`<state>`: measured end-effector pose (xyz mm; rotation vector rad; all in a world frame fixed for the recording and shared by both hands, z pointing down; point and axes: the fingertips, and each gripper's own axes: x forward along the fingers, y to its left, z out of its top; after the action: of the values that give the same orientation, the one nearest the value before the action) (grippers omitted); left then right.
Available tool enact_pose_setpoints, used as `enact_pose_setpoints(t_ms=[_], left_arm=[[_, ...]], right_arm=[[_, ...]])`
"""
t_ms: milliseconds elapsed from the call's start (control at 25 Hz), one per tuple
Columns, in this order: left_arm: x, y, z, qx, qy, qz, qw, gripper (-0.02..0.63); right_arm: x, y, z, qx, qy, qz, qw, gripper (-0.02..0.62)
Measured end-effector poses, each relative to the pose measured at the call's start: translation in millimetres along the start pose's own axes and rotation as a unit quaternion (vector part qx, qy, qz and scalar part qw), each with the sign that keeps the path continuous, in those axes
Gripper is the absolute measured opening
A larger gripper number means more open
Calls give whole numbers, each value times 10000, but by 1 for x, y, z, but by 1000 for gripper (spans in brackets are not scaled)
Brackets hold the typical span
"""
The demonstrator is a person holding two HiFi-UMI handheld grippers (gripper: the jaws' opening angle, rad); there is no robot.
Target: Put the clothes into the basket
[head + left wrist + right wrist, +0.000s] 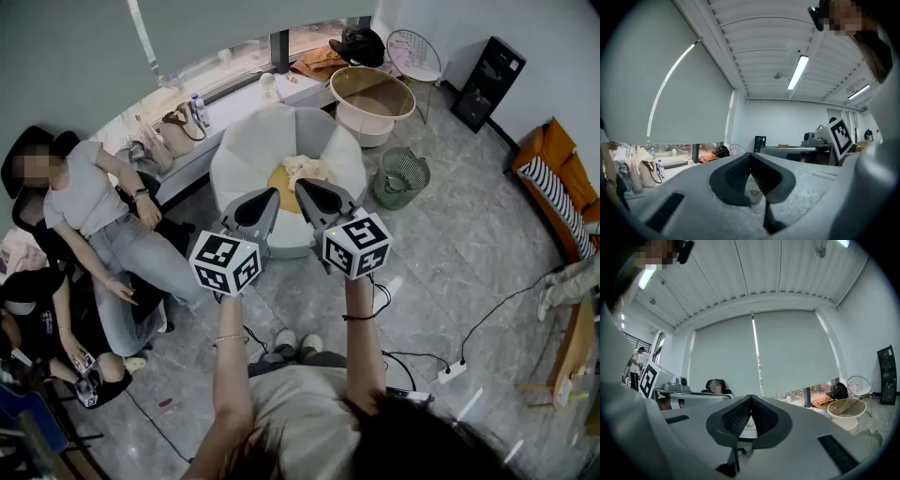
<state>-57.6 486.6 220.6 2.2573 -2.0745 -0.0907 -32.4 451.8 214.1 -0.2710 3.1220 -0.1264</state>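
My left gripper (273,194) and right gripper (302,186) are both pressed shut, empty. The clothes (305,170) lie straight ahead, lower down, and the right one's closer.

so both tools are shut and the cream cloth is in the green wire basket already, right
No: the cream cloth lies on the white round seat, not in the green wire basket, as the head view shows. The left tool and right tool are indeed shut.

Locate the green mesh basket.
Head view, right of centre: green mesh basket stands on the floor, right of the white round chair, just in front of the beige tub.
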Motion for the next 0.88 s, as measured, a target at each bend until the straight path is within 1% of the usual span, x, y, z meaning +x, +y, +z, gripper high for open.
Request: enact_pose_setpoints(t_ms=[560,760,880], left_arm=[[5,-6,-3,-77,-57,226,9997,11],[-1,-16,-10,-117,-30,337,9994,11],[-8,-15,-17,-165,-29,462,9988,11]], right_arm=[[-13,-13,3,-15,-37,32,10000,9],[-25,-17,1,77,-58,33,9999,9],[-24,-14,-4,148,-31,106,9998,9]])
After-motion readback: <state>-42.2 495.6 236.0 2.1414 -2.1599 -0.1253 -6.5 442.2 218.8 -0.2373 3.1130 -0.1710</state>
